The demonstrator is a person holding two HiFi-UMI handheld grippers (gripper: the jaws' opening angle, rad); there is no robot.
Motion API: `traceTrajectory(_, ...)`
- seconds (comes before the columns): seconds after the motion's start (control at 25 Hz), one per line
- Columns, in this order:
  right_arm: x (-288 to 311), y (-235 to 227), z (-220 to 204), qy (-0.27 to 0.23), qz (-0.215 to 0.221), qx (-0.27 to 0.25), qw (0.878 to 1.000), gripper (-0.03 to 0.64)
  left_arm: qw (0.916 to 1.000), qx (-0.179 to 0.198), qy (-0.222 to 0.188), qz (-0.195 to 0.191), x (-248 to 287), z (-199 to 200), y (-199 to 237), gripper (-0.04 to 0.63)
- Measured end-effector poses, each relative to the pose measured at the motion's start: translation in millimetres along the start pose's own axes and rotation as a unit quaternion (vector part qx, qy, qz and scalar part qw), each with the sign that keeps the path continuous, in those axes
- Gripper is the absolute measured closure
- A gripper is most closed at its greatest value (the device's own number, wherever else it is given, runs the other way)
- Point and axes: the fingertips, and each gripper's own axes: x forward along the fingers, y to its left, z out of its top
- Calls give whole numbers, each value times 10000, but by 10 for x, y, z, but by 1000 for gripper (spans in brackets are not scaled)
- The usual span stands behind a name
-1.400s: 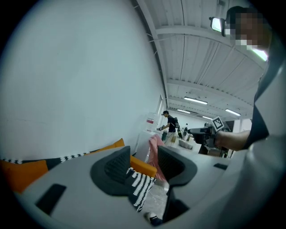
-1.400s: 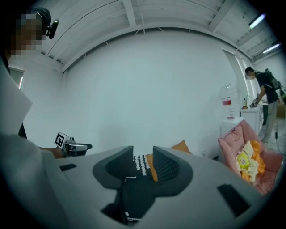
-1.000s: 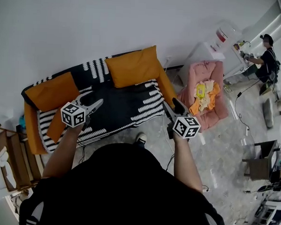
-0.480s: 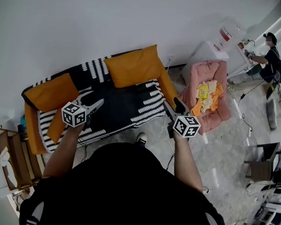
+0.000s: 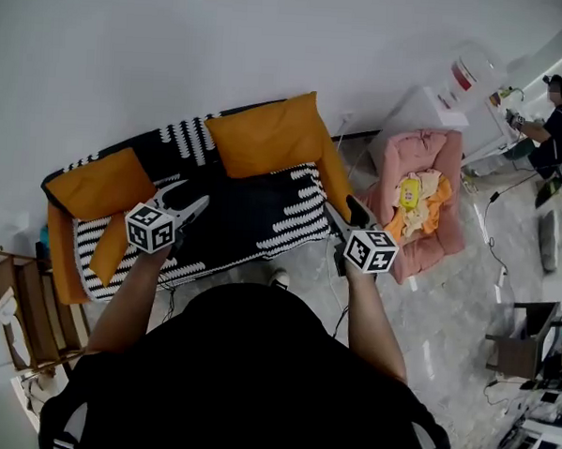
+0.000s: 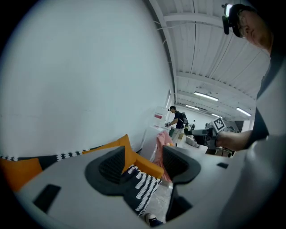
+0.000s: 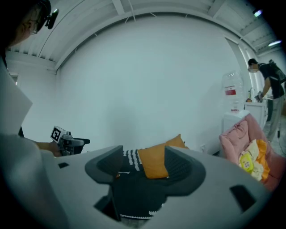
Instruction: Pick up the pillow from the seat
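Your room is evenly bright; long white ceiling strip lamps [image 6: 205,96] glow at the far right. The orange square fabric pillow [image 5: 267,134] looks sharp; both gripper views bend and darken at the edges.

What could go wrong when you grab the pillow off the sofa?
There are two orange pillows, the back pillow and the left pillow, so the wrong one might get picked. Both look big and soft, so a small pinch might slip off. The striped cover lies right under them and could get pinched too.
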Motion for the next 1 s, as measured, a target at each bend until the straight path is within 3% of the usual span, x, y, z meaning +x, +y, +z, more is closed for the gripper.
traceTrajectory(1.0,620,-1264,307,397,686,-38,9968,324,9966,-262,28,785,1108,268,-107,328)
